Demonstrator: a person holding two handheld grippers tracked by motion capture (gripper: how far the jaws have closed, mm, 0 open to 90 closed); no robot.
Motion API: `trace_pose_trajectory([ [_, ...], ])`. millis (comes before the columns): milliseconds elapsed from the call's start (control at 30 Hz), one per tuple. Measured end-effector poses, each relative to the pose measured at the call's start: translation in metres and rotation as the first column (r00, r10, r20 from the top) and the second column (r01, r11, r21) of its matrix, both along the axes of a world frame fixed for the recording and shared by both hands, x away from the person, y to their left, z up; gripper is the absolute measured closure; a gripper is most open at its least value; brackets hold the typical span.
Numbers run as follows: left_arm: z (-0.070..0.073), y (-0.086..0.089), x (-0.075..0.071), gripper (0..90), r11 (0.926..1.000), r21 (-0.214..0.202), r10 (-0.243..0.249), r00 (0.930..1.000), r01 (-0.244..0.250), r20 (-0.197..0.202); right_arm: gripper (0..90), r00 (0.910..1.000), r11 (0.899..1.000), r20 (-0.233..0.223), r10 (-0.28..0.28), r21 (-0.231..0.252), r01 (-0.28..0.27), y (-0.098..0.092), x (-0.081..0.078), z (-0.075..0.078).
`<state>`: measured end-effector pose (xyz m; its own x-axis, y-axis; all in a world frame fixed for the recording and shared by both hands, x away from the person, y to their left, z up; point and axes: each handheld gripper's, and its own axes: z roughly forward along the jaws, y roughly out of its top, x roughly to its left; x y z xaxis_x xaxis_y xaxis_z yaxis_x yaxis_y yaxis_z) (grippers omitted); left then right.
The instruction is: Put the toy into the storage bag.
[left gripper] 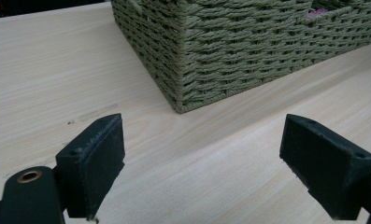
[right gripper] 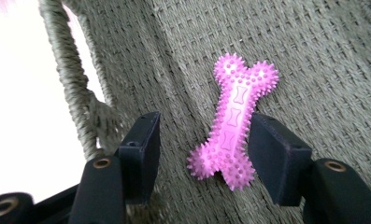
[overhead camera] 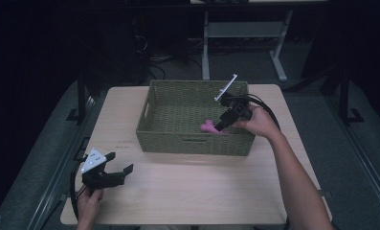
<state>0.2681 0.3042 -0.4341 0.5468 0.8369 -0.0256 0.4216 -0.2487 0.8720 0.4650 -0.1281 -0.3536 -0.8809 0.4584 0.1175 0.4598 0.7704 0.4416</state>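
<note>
My right gripper [overhead camera: 224, 120] hung inside the woven basket [overhead camera: 163, 136], its jaws parted around the pink bone toy [right gripper: 233, 123] without pressing it. The toy lay flat on the basket floor near the front wall. My left gripper [overhead camera: 119, 163] rested over the table [overhead camera: 187, 191] in front of the basket, jaws spread wide, holding nothing

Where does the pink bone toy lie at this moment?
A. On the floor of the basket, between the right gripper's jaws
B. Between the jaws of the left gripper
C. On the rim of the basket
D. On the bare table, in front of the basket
A: the bone toy lies on the woven floor of the basket, between the open jaws of the right gripper.
</note>
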Motion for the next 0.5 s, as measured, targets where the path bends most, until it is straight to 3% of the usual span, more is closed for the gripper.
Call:
trace_pose_trajectory([
  [500,0.0,0.001,0.0,13.4,1.0,0.0,0.005,1.0,-0.005,0.003,41.8,0.9994,0.999,0.036,-0.003,0.033,0.001,-0.009,-0.016,0.015],
])
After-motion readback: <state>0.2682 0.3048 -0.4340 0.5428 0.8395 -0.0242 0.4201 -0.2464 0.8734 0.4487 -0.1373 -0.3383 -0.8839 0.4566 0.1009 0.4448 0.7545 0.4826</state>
